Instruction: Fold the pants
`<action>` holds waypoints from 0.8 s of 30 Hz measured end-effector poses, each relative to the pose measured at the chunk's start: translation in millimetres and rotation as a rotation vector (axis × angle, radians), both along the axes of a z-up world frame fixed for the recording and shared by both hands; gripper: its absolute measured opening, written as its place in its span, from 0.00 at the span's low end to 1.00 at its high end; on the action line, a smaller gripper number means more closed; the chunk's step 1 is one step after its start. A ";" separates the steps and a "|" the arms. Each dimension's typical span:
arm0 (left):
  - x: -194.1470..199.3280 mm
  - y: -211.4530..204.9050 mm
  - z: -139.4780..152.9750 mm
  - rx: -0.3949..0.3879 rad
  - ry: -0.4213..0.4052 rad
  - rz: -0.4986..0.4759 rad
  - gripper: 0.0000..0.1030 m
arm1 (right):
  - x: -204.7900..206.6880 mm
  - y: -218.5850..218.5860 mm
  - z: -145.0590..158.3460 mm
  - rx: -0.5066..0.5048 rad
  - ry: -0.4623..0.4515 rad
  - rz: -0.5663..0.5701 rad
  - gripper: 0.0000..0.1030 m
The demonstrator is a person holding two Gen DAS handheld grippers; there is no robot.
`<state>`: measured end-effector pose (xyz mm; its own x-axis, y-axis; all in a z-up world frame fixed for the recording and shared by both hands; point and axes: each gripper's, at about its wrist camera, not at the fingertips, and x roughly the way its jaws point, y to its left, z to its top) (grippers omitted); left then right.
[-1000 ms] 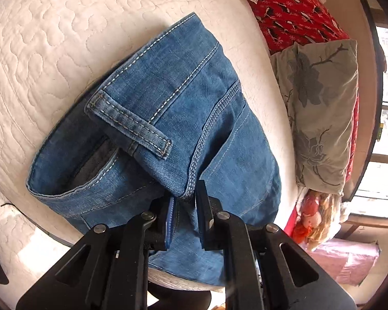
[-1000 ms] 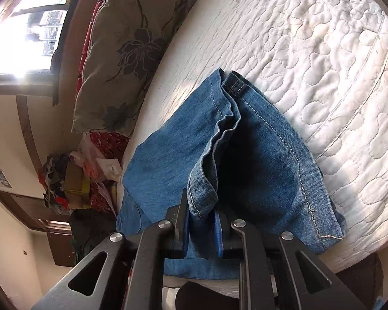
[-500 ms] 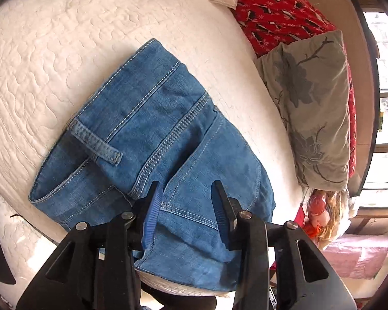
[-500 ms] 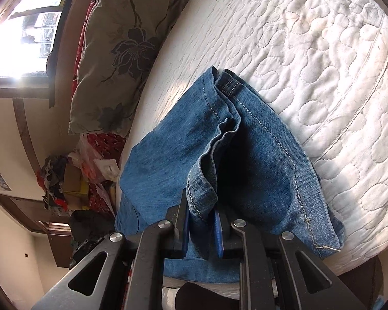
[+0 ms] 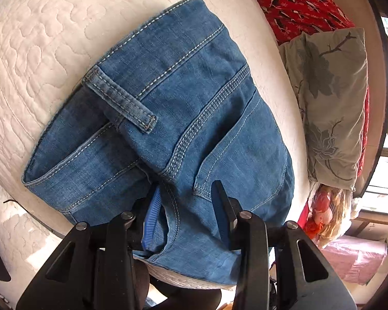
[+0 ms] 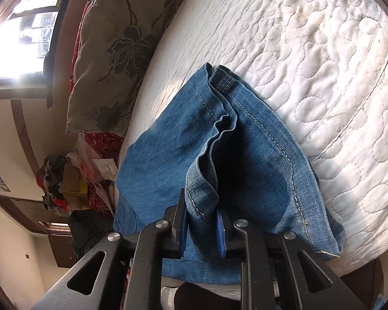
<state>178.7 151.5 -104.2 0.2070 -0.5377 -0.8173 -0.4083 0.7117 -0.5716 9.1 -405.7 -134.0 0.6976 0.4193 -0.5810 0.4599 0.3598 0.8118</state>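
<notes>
Folded jeans (image 5: pixel 173 108) at the mattress (image 5: pixel 38 38) edge — left gripper (image 5: pixel 186 206) stands apart over denim, right gripper (image 6: pixel 201 222) pinches a fold, jaws easing open.

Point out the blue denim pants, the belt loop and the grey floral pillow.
Blue denim pants (image 5: pixel 219 134): left wrist view, seat panel.
Belt loop (image 5: pixel 121 102): left wrist view, strap middle.
Grey floral pillow (image 6: pixel 116 49): right wrist view, flower print.

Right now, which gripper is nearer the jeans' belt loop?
Left. The left gripper straddles the jeans just below the belt loop; the right gripper pinches a fold where no loop shows.
</notes>
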 end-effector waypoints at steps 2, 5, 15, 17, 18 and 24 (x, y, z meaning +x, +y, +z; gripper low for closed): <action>5.0 -1.4 5.1 -0.010 -0.016 -0.001 0.36 | 1.2 0.9 -0.4 -0.002 0.001 0.004 0.19; 14.9 -9.4 9.2 0.007 -0.037 -0.022 0.36 | 1.9 0.2 -2.8 0.000 -0.005 0.001 0.19; 19.1 -13.0 5.8 0.077 -0.011 -0.015 0.06 | 11.1 1.1 14.8 -0.075 -0.072 0.023 0.10; 11.3 -9.3 21.9 0.104 -0.051 -0.010 0.05 | 8.9 -1.3 28.1 -0.090 -0.110 0.024 0.10; 7.4 -7.4 29.3 0.106 -0.069 -0.006 0.05 | 6.7 -3.2 34.8 -0.088 -0.130 0.020 0.10; -23.3 5.8 62.7 0.079 -0.147 0.002 0.04 | -23.9 -12.1 64.2 -0.040 -0.229 -0.001 0.09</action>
